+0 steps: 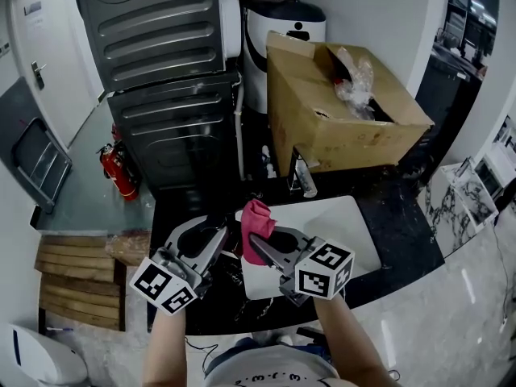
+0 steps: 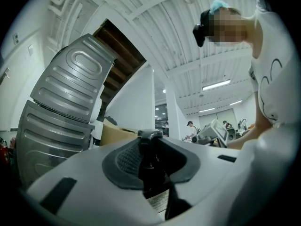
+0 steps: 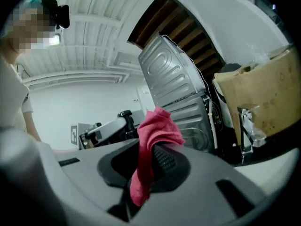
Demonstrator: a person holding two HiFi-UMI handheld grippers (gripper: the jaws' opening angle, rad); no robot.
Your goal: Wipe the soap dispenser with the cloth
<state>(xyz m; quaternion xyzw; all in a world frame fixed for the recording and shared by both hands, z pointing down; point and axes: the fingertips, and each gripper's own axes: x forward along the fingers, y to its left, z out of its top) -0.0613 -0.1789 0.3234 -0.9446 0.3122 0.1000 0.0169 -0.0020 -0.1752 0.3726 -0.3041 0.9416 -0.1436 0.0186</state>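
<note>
Soap dispenser [image 2: 150,169] is a dark labelled bottle, cloth [image 3: 157,128] crumpled pink fabric.

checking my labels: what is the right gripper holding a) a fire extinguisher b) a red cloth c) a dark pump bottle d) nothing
B: the right gripper is shut on the red cloth, which sticks up from its jaws; the soap dispenser is in the left gripper.

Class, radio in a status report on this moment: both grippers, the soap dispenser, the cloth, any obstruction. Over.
Left gripper shut on soap dispenser. Right gripper shut on red cloth. Cloth close beside dispenser, nothing between.
</note>
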